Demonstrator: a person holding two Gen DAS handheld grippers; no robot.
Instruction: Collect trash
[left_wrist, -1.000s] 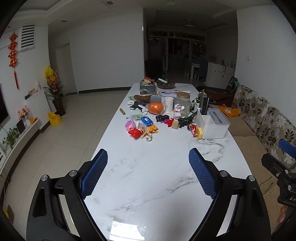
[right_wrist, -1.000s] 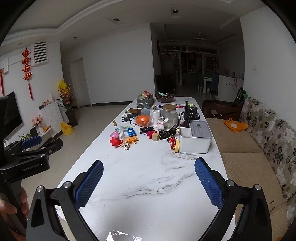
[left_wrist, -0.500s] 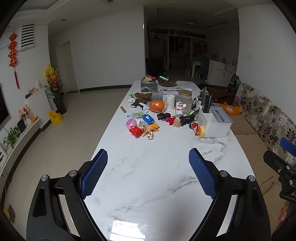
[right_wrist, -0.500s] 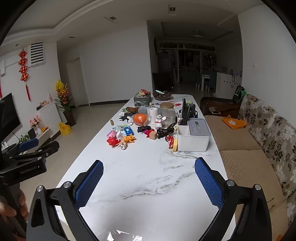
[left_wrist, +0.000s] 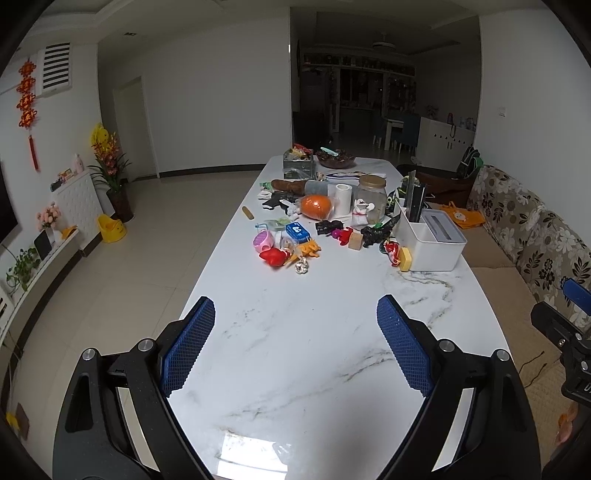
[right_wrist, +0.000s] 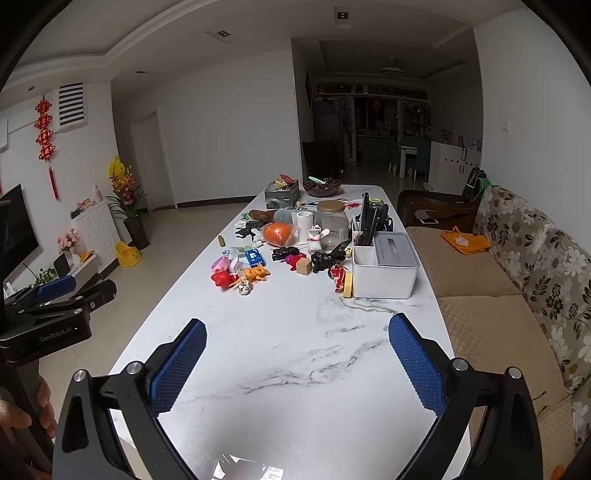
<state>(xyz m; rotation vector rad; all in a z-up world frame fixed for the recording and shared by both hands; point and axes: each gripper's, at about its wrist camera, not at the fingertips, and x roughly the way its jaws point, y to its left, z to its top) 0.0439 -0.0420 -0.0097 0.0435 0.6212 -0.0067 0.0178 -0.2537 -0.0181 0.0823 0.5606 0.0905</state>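
the left gripper (left_wrist: 295, 319) hangs above the near end of a long white marble table (left_wrist: 314, 350), jaws spread wide and holding nothing; its fingers (left_wrist: 188, 350) are black plastic faced with blue knurled pads. the right gripper (right_wrist: 297, 341) is in the same state, jaws wide apart and empty, above the same grey-veined, glossy slab. the left unit also shows at the left edge of the right wrist view, gripped by a hand (right_wrist: 22, 413).

the stone between and just ahead of both pairs of jaws is bare. the clutter lies well beyond the fingertips, in the far half of the table: a crumpled foil-like wrapper (left_wrist: 301, 265) nearest, a red plastic toy (left_wrist: 272, 256), an orange toy animal (left_wrist: 309, 249), a round pink toy (left_wrist: 263, 242), a blue box (left_wrist: 297, 231), a wooden cube (left_wrist: 355, 240), and a shiny orange bag (left_wrist: 316, 206). behind these stand a white paper roll (left_wrist: 343, 197) and a clear glass jar (left_wrist: 371, 197) with a gold lid. ahead of the right-hand fingers sits a white rectangular organiser box (left_wrist: 430, 243), a yellow block (left_wrist: 405, 258) touching its near corner. a floral-patterned sofa (right_wrist: 535, 258) runs along the right side.
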